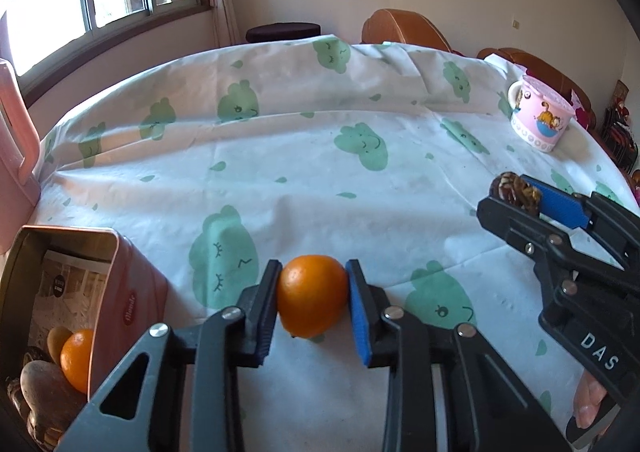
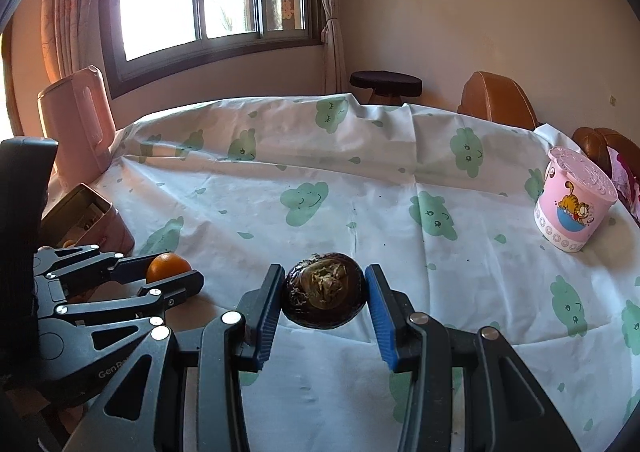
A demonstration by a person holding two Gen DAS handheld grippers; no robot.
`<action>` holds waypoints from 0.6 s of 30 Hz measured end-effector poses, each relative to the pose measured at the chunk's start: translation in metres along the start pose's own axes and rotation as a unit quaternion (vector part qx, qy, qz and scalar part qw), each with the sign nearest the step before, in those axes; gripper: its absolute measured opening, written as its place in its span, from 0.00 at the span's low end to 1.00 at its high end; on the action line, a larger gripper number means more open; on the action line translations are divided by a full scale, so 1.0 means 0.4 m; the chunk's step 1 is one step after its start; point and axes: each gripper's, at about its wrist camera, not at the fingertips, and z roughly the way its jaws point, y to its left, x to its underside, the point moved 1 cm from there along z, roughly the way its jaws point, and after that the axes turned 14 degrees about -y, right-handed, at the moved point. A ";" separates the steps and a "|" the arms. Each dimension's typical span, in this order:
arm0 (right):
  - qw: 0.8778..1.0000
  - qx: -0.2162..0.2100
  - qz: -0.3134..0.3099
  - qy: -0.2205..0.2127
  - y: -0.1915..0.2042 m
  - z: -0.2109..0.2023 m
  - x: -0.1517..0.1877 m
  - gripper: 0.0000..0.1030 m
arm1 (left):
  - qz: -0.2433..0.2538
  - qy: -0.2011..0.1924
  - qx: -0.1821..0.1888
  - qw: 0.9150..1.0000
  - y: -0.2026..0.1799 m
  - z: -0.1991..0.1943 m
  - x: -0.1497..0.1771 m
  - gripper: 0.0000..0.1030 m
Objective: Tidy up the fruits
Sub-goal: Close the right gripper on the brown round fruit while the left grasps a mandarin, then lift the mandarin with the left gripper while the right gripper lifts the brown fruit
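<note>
Left gripper: jaws pinched on the orange, low over the cloth-covered desk, whether resting on it or just clear not to be told. Right gripper: jaws pinched on a dark, wrinkled fruit, held above the cloth. Just beside the left jaws, the open pink tin, already holding another orange and other fruit. Best done, by judgement: squeezed lightly, lifted straight, carried over the tin's rim, lowered among the fruit, released gently. Pink cup well apart.

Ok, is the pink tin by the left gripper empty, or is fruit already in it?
Not empty. The pink tin is open, and an orange sits inside among other, duller fruit.
</note>
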 end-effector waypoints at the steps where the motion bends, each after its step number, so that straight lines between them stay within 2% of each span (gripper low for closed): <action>1: 1.000 -0.001 -0.001 -0.004 0.000 -0.003 -0.001 0.42 | -0.002 -0.005 0.001 1.000 0.002 -0.005 0.000 0.32; 18: 0.998 -0.001 -0.025 -0.057 0.024 -0.050 -0.010 0.42 | 0.006 -0.086 -0.018 0.996 0.001 -0.085 -0.014 0.32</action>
